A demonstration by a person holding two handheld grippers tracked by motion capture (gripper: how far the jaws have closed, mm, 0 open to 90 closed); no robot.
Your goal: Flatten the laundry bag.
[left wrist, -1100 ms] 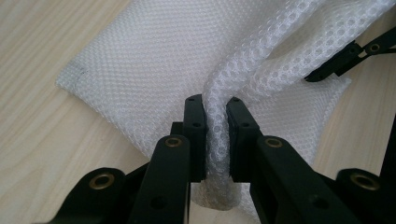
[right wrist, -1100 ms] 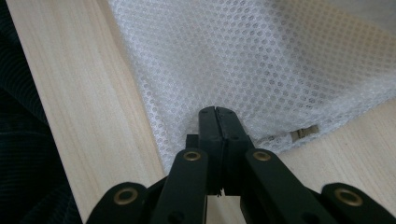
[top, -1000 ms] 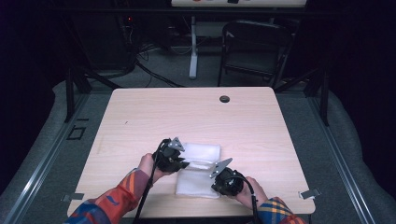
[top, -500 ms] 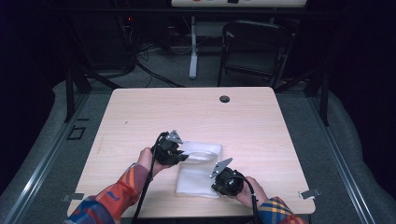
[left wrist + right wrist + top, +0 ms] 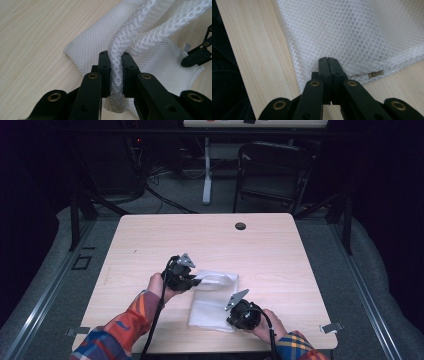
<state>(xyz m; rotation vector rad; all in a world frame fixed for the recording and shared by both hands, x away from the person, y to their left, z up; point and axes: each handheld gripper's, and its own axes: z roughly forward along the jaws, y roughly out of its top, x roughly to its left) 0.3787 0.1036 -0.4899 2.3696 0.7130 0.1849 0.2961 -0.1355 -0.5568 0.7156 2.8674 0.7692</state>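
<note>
Plaid sleeves (image 5: pixel 131 322) (orange, blue, perhaps red); black jaws, brass screws (image 5: pixel 92 75).

White mesh bag (image 5: pixel 150 57): far end cut off at the top edge of the left gripper view; near right corner hidden under the right gripper (image 5: pixel 239 314) in the high view. Person's forearms: cut off at the near edge. Small brass-coloured fitting (image 5: pixel 375 73) at the bag's hem: too blurred to identify.

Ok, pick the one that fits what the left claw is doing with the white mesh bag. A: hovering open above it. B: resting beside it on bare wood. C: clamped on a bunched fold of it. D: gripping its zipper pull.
C: in the left gripper view the left claw pinches a bunched fold of the white mesh bag.
</note>
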